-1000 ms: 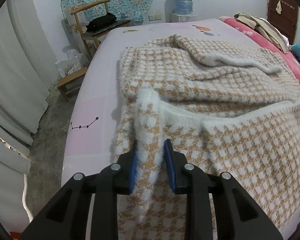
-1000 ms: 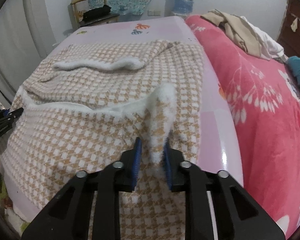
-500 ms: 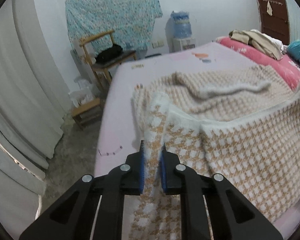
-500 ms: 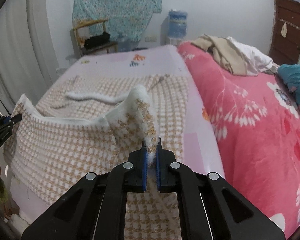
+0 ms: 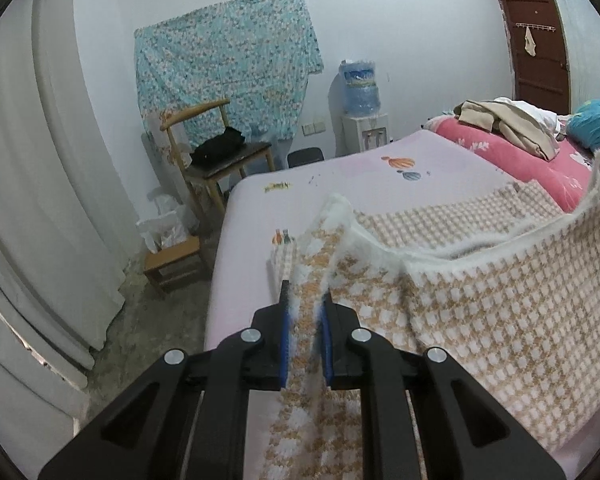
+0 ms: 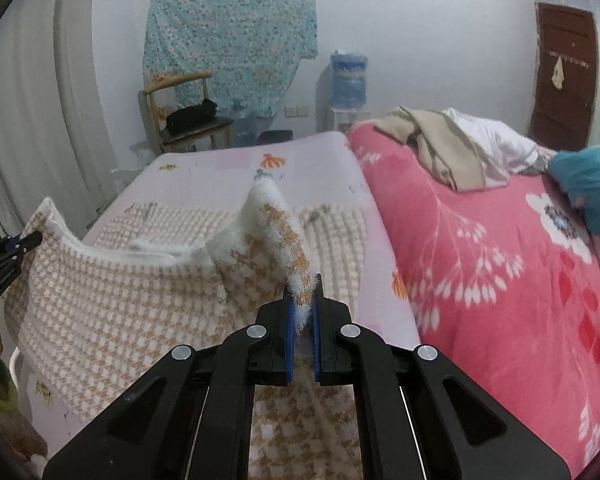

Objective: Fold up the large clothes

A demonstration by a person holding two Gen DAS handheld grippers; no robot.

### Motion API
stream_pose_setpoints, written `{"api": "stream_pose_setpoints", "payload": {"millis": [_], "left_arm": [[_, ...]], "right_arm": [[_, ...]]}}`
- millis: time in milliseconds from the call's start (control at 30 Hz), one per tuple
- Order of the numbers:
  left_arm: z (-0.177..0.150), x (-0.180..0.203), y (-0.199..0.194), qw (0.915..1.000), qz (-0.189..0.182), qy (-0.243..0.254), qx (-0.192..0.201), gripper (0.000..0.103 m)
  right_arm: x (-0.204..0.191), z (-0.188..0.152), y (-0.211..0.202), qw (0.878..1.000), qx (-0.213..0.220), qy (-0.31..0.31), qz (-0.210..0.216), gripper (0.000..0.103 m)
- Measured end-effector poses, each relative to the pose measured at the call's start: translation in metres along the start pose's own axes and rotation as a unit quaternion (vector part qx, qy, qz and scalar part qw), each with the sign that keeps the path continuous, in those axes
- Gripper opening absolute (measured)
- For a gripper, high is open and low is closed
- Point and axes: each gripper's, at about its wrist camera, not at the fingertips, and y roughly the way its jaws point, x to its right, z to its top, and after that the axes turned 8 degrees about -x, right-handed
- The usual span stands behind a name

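Observation:
A fuzzy tan-and-white houndstooth garment lies on a pale pink bed. My left gripper is shut on its near left edge and holds it above the mattress. My right gripper is shut on the near right edge, where a fluffy white corner stands up past the pads. The cloth hangs stretched between both grippers. The left gripper also shows at the left edge of the right wrist view. The far part of the garment rests flat on the bed.
The pink sheet stretches beyond the garment. A red floral blanket covers the right side, with beige and white clothes and a teal item on it. A wooden chair, a stool and a water dispenser stand by the wall.
Both grippers closed fully on the garment's near edge and rose, lifting it off the bed. Both views tilted up, so more of the wall shows.

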Motion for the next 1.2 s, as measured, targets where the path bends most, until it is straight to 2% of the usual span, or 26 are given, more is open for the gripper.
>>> {"api": "stream_pose_setpoints", "payload": {"millis": [200,367,533,600,667,733,833,900,967,1067,1133,1200], "left_arm": [[0.030,-0.020,0.022,0.9994,-0.022,-0.027,0.008,0.012],[0.043,-0.030,-0.002,0.9974,-0.025,-0.041,0.055,0.012],[0.028,-0.048,-0.038,0.9914,-0.062,-0.064,0.095,0.012],[0.021,-0.053,-0.046,0.9906,-0.066,-0.072,0.096,0.012],[0.017,-0.059,-0.052,0.9910,-0.047,-0.077,0.098,0.004],[0.020,-0.066,-0.049,0.9909,-0.043,-0.085,0.095,0.004],[0.025,-0.077,-0.021,0.9895,-0.064,-0.112,0.065,0.004],[0.024,-0.075,-0.002,0.9913,-0.057,-0.113,0.036,0.004],[0.019,-0.070,0.011,0.9903,-0.074,-0.117,0.013,0.004],[0.007,-0.057,0.016,0.9907,-0.087,-0.105,-0.011,0.004],[0.001,-0.052,0.017,0.9905,-0.096,-0.095,-0.026,0.007],[-0.007,-0.046,0.013,0.9903,-0.104,-0.082,-0.042,0.015]], "right_arm": [[0.004,0.035,0.018,1.000,0.021,0.003,0.003,0.005],[0.000,0.048,0.002,0.998,0.059,-0.001,-0.011,0.005],[0.004,0.034,-0.029,0.996,0.085,0.010,0.006,0.005],[0.008,0.028,-0.036,0.996,0.083,0.016,0.017,0.005],[0.011,0.027,-0.036,0.997,0.078,0.017,0.024,0.005],[0.012,0.031,-0.029,0.997,0.072,0.016,0.029,0.005],[0.009,0.039,-0.011,0.997,0.066,0.014,0.031,0.005],[0.004,0.042,0.012,0.999,0.048,0.005,0.007,0.005],[0.000,0.041,0.034,1.000,0.026,-0.005,-0.010,0.006],[0.006,0.036,0.075,0.999,-0.048,-0.010,-0.019,0.024],[0.015,0.029,0.090,0.996,-0.080,0.006,-0.029,0.055],[0.022,0.024,0.086,0.996,-0.078,0.020,-0.030,0.061]]}}
